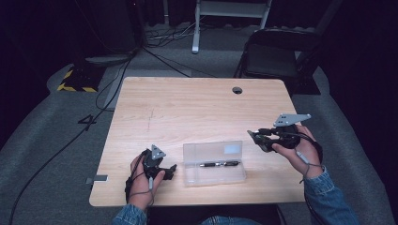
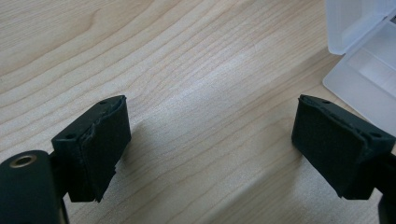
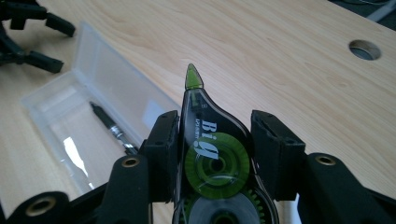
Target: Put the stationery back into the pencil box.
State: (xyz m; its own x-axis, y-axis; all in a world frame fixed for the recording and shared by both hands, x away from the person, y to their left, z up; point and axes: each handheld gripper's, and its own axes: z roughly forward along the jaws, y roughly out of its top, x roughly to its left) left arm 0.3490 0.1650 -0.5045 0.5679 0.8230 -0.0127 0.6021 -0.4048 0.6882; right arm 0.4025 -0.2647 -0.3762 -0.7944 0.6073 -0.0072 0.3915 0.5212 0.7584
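A pale wooden table is seen from above in the high view, with a clear plastic pencil case lying open at lower centre and a dark pen resting inside it. At lower left of that frame, the left gripper is held low on the tabletop by a hand in a denim sleeve, just beside the case's left end. At right of the frame, the right gripper is held raised above the table by the other hand, pointing toward the frame's left, with its grey three-cornered plate on top.

What the right gripper carries cannot be made out from above; it is made plain in the right gripper view. A correction tape dispenser is pinched there between the two black padded jaws, held off the table. It is teardrop-shaped, made of dark translucent plastic, with green toothed wheels inside, white lettering on its side and a green pointed tip aimed toward the top of the frame. The open case and the pen are seen at left of that frame, beyond the jaws.

In the left gripper view, the jaws are spread wide with nothing between them but bare wood grain. Their pads are matt black and slightly frayed at the edges. A corner of the frosted case is seen at upper right.
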